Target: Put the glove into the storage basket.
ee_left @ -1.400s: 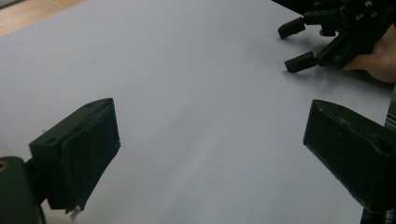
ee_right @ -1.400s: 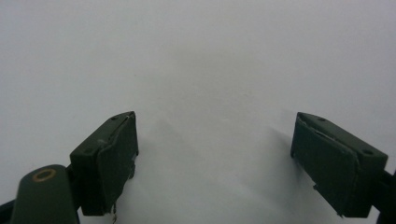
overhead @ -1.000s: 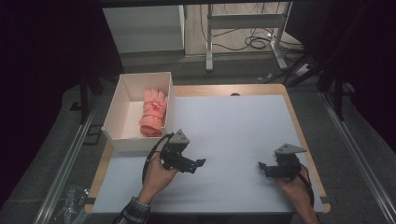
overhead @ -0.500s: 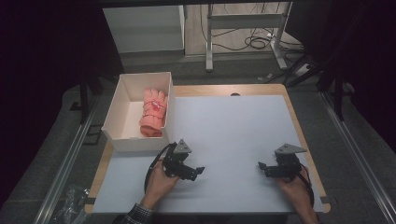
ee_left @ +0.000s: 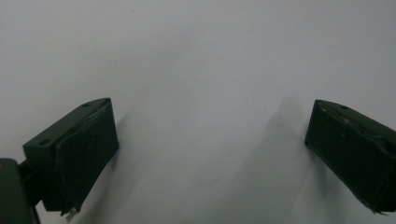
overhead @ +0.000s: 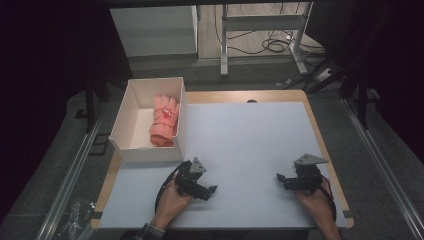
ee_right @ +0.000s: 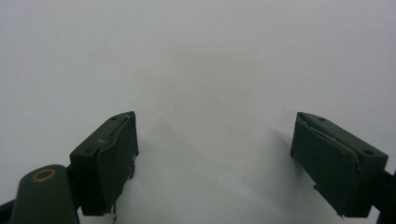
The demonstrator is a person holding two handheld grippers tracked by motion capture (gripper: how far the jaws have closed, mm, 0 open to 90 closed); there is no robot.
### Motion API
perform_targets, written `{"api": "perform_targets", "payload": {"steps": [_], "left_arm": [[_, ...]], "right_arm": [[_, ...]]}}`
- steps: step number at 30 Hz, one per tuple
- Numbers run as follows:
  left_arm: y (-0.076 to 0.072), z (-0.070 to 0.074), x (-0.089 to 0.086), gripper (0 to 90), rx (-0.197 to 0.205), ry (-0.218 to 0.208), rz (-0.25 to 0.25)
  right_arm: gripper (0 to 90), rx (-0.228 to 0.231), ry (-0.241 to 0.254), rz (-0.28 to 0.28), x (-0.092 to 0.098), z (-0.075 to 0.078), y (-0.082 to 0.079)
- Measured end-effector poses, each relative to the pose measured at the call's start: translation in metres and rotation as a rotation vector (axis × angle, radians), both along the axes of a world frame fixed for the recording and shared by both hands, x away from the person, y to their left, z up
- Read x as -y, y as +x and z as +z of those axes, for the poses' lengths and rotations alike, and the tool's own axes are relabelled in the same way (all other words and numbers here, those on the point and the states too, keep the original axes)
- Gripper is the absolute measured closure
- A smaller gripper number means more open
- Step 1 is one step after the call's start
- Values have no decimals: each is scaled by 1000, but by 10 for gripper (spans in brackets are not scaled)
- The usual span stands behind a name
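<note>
- The high view looks forward and down over the whole white table (overhead: 250, 145).
- Each gripper view rides low, facing along its own black jaws, very near the surface.
- All three views share that white tabletop (ee_left: 201, 56) (ee_right: 201, 56).

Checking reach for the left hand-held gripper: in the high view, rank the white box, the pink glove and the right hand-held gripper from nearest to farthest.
1. White box, just up-left.
2. Pink glove, inside the box.
3. Right hand-held gripper, across the mat.
</note>
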State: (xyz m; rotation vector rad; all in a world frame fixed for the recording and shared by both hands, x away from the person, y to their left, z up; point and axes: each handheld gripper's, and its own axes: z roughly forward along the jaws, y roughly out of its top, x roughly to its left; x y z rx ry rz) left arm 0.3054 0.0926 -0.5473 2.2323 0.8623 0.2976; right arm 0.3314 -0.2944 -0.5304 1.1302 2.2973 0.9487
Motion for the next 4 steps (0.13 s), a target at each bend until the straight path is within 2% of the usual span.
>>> {"api": "perform_targets", "payload": {"steps": [4], "left_arm": [[0,0,0,20,5,1,-2]], "right_arm": [[150,-3,0,0,0,0,0]]}}
